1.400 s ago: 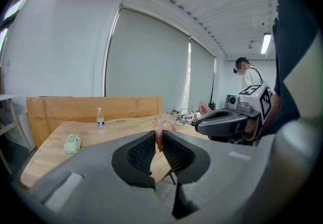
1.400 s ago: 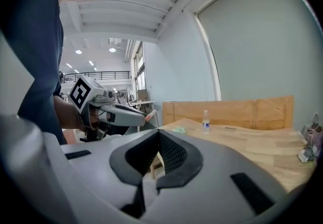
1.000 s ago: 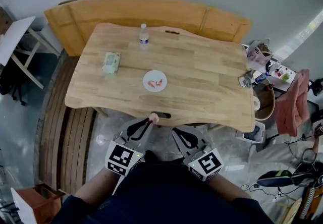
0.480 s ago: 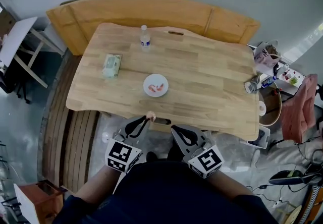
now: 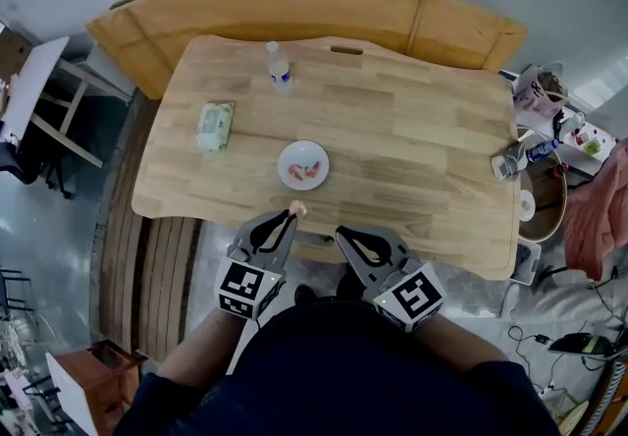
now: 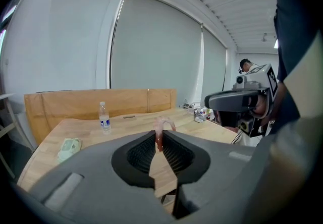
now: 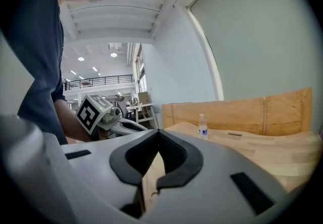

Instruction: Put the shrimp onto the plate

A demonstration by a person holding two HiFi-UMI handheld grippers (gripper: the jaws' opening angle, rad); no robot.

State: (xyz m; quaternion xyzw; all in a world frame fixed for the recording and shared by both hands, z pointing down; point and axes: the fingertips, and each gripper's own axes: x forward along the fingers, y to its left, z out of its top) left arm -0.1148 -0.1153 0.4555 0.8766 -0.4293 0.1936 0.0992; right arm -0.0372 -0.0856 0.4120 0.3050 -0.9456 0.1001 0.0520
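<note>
My left gripper (image 5: 288, 215) is shut on a pink shrimp (image 5: 297, 210), held at the near edge of the wooden table (image 5: 412, 149). In the left gripper view the shrimp (image 6: 162, 128) sticks up from between the closed jaws of that gripper (image 6: 159, 140). A small white plate (image 5: 303, 165) with shrimp (image 5: 310, 168) on it lies on the table, a little beyond the left gripper. My right gripper (image 5: 345, 234) hangs just off the table's near edge, shut, nothing between its jaws (image 7: 158, 137).
A clear water bottle (image 5: 280, 67) stands at the far side of the table and a green tissue pack (image 5: 216, 125) lies at the left. A wooden bench (image 5: 294, 12) runs behind the table. Small items (image 5: 510, 162) sit at the right edge.
Both grippers have moved forward toward the table; the left one with the shrimp now reaches the table's near edge, closer to the plate.
</note>
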